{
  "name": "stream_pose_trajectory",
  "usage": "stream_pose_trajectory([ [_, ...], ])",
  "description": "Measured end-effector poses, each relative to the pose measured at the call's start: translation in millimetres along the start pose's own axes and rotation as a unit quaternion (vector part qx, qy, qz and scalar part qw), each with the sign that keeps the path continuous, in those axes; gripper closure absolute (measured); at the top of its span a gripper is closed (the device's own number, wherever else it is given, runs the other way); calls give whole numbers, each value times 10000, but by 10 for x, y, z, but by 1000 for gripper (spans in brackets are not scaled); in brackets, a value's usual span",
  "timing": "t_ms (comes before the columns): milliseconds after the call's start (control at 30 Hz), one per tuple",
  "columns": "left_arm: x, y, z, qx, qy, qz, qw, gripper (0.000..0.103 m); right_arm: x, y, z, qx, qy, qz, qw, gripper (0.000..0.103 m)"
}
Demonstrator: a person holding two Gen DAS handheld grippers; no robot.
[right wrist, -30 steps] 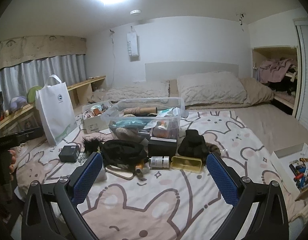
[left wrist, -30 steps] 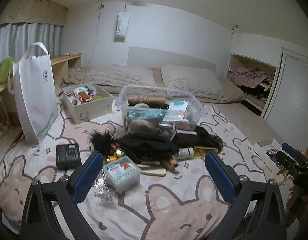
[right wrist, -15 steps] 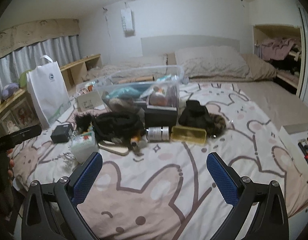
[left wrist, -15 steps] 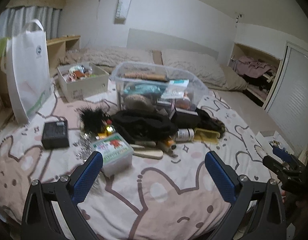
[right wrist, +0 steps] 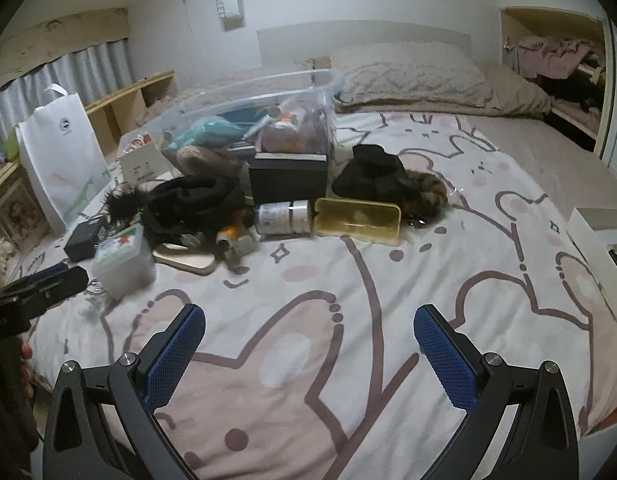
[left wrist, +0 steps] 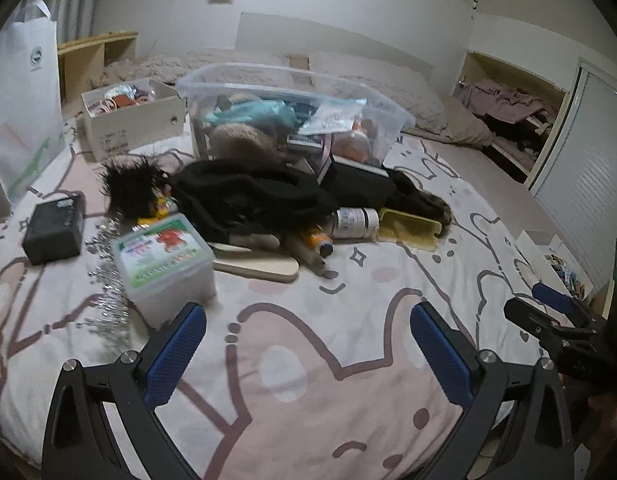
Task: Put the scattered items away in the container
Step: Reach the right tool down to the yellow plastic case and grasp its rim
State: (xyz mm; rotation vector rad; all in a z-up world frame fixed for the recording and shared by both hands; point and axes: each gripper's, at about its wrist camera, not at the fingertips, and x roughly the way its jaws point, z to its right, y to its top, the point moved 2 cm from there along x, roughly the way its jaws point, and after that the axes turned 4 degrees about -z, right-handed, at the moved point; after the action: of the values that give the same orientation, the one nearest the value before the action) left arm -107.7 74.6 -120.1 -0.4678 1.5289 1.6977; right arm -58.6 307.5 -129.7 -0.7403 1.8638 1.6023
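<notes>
A clear plastic bin point(left wrist: 384, 108) point(right wrist: 332, 80), partly filled, stands mid-bed. In front of it lie scattered items: a white tub with a green lid point(left wrist: 164, 256) point(right wrist: 122, 258), a small black box point(left wrist: 54, 228), a black cloth heap point(left wrist: 244, 196) point(right wrist: 192, 200), a white jar point(left wrist: 354, 222) point(right wrist: 284, 216), a yellow tray point(left wrist: 408, 228) point(right wrist: 358, 220) and a wooden paddle point(left wrist: 256, 266). My left gripper point(left wrist: 306, 354) is open over bare bedsheet, short of the tub. My right gripper point(right wrist: 308, 354) is open over the sheet, holding nothing. Each gripper shows at the edge of the other's view.
A white tote bag point(left wrist: 22, 92) point(right wrist: 62, 152) stands at the left. A cardboard box point(left wrist: 132, 124) of small things sits behind the pile. A black case point(right wrist: 288, 176) leans on the bin. A white box point(right wrist: 600, 240) sits at the bed's right edge. Pillows point(right wrist: 412, 76) lie behind.
Both grippers have moved forward and lower toward the pile, so the items look larger. Both have stayed open. No item has moved.
</notes>
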Motion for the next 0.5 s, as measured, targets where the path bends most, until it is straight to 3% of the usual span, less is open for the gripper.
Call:
stream_pose_trajectory([
  [267,422,-34,24,99,364,-33,9993,0,418,16,36,50,51,-309,9995,0],
  [500,731,-127,-9,99,414,-53,9991,0,727,112,58,197,123,-275,9994,0],
])
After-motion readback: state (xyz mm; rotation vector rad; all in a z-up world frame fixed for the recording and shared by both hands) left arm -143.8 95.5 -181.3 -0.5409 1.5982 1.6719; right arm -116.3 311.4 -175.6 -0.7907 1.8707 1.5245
